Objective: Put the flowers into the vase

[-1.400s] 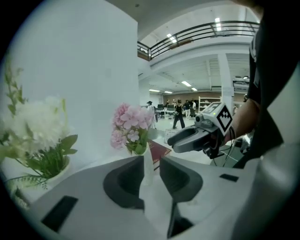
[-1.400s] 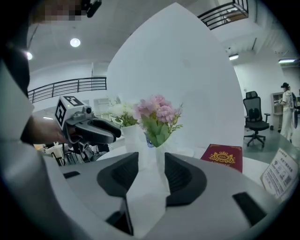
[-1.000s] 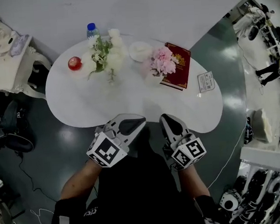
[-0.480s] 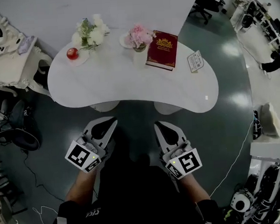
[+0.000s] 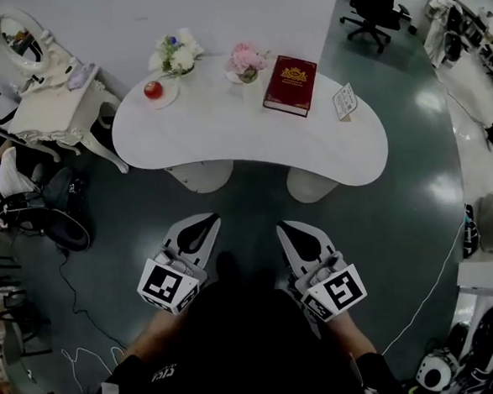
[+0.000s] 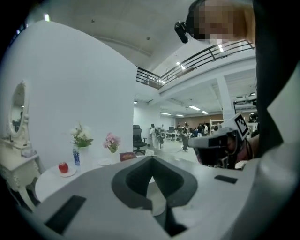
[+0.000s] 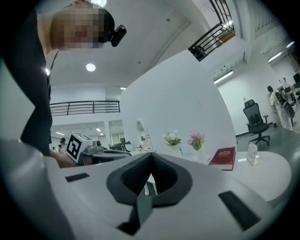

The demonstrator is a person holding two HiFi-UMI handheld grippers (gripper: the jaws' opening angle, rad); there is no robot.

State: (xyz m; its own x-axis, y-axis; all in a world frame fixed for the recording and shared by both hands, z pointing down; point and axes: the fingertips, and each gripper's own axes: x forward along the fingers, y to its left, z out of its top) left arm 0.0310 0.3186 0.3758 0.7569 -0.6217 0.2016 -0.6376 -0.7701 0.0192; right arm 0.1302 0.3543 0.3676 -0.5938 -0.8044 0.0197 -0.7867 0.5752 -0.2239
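Backed off since a second ago: left gripper (image 5: 203, 223) and right gripper (image 5: 287, 229), then at the near edge of the white table (image 5: 226, 139), now low in the frame over dark green floor (image 5: 246, 196), well apart from it. Left jaws pressed together, nothing between them. Right jaws likewise together and empty (just finished closing the last little bit).

Further up, table crossing the upper middle of the frame. On its far side, upper middle: pink flowers (image 5: 246, 60) upright in a white vase (image 5: 252, 89), just left of a red book (image 5: 290, 84). Further left: white flowers (image 5: 176, 55), also upright, with a red apple (image 5: 152, 90) on a small plate beside them — blue-capped bottle (image 6: 76, 156) next to them in the left gripper view. Small white card (image 5: 344, 101) near the table's right end.

Beyond, upper left: white dressing table (image 5: 51, 109) with oval mirror. Upper right: black office chair (image 5: 376, 2).
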